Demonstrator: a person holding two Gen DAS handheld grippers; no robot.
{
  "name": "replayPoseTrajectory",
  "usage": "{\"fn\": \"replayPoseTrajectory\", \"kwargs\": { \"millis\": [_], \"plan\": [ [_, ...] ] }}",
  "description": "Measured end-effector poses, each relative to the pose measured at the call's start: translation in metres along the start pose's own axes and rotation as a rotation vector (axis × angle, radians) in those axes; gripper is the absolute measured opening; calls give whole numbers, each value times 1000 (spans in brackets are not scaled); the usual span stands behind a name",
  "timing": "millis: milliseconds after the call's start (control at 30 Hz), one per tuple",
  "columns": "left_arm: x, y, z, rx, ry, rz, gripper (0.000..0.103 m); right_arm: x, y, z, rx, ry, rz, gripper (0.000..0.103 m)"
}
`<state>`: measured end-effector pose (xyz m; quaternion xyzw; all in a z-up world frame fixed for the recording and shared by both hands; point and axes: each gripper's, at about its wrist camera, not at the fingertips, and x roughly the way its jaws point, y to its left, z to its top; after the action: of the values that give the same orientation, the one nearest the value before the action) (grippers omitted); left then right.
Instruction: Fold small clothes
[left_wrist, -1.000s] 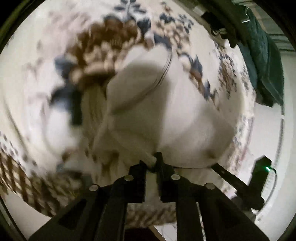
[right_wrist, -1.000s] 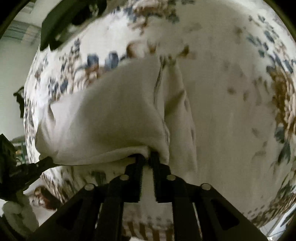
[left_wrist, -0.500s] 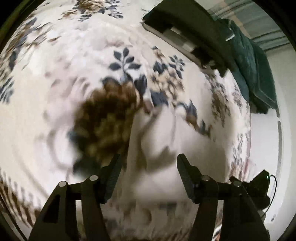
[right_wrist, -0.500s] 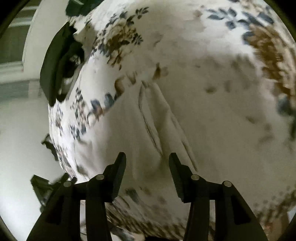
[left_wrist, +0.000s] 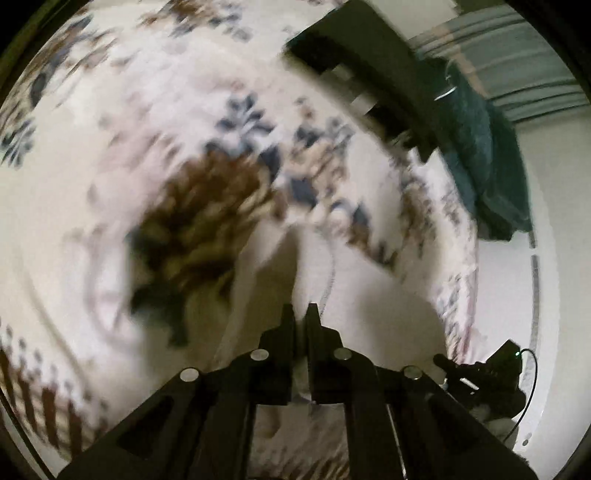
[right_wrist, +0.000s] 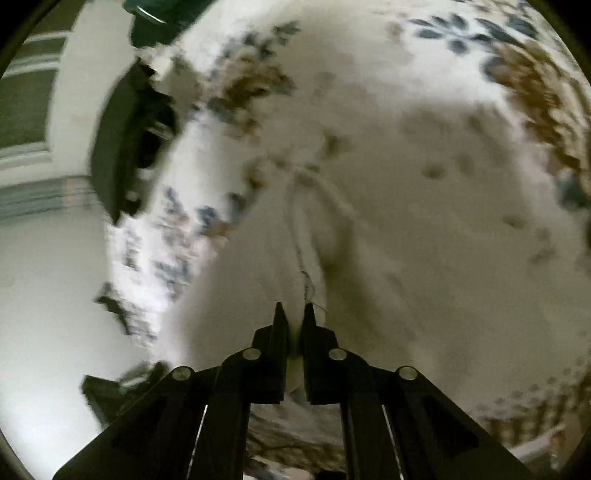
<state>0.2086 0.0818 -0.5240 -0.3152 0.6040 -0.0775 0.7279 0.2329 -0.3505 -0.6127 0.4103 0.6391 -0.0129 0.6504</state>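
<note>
A small cream-white garment (left_wrist: 369, 295) lies on a floral bedspread (left_wrist: 92, 206); both views are motion-blurred. My left gripper (left_wrist: 300, 314) is shut on the garment's near edge, cloth showing between the fingers. In the right wrist view the same garment (right_wrist: 258, 277) lies in front, with a seam running away from me. My right gripper (right_wrist: 293, 314) is shut on its near edge too. The other gripper (left_wrist: 480, 373) shows at the lower right of the left wrist view.
A dark green cloth (left_wrist: 484, 155) hangs at the far right beside a black frame (left_wrist: 369, 74) at the bed's far edge. In the right wrist view the black frame (right_wrist: 122, 147) stands at the left, with white floor (right_wrist: 44, 295) beyond the bed's edge.
Both grippers were shut on the garment, opened half a second ago and let it drop, and have now closed again on its near edge.
</note>
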Motion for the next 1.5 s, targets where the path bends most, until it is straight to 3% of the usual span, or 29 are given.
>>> {"fn": "replayPoseTrajectory", "kwargs": {
  "millis": [67, 133, 200, 233, 300, 433, 533, 567, 600, 633, 667, 700, 833, 900, 1033, 1100, 1133, 1167, 1233, 1300, 1367, 1433, 1500],
  "plan": [
    [14, 12, -7, -24, 77, 18, 8, 14, -13, -5, -21, 64, -98, 7],
    [22, 18, -6, -41, 122, 51, 17, 26, -21, -6, -30, 126, -155, 19],
    [16, 19, -2, -29, 103, 65, 31, 33, -21, -4, -56, 166, -219, 43],
    [12, 18, 4, -24, 80, 61, 43, 30, -20, -2, -66, 153, -219, 45],
    [5, 15, 17, -15, 20, 41, 55, 19, -16, 4, -79, 102, -192, 49],
    [20, 0, 46, 26, 5, 5, 56, 8, -8, 28, -49, 9, -83, 49],
    [49, -14, 58, 107, 37, 29, 54, 13, 1, 47, -40, -33, -24, 50],
    [55, -15, 60, 121, 39, 40, 49, 18, 5, 53, -41, -42, -11, 49],
    [63, -18, 61, 145, 36, 52, 17, 23, 9, 57, -48, -52, 1, 49],
    [67, -19, 63, 158, 41, 49, 6, 25, 12, 61, -57, -57, -1, 44],
    [69, -18, 65, 163, 33, 56, 6, 28, 17, 64, -69, -77, 4, 15],
    [69, -17, 66, 166, 20, 57, 5, 30, 19, 67, -78, -83, -10, 8],
    [79, 0, 79, 171, 17, 70, 4, 40, 24, 78, -133, -137, -123, 6],
    [87, 11, 84, 143, 35, 66, 4, 53, 16, 83, -126, -117, -158, 6],
    [75, 21, 87, 64, 73, -28, 6, 55, 19, 86, -150, -75, -173, 9],
    [65, 21, 85, 32, 84, -19, 7, 42, 19, 84, -122, -63, -145, 32],
    [56, 20, 80, 26, 80, -28, 9, 35, 16, 81, -108, -62, -139, 37],
    [48, 19, 74, 23, 71, -29, 14, 26, 12, 77, -95, -65, -123, 43],
    [33, 15, 56, 21, 52, -40, 40, 13, 5, 62, -77, -63, -109, 47],
    [27, 10, 38, 33, 50, -37, 46, 13, -4, 45, -74, -7, -99, 47],
    [31, 6, 23, 64, 63, -8, 46, 20, -13, 26, -86, 50, -111, 47],
    [44, 7, 4, 139, 83, 117, 46, 28, -22, 14, -103, 78, -154, 47],
    [60, 18, -8, 144, 118, 182, 46, 38, -36, 6, -86, 90, -194, 47]
  ]
}}
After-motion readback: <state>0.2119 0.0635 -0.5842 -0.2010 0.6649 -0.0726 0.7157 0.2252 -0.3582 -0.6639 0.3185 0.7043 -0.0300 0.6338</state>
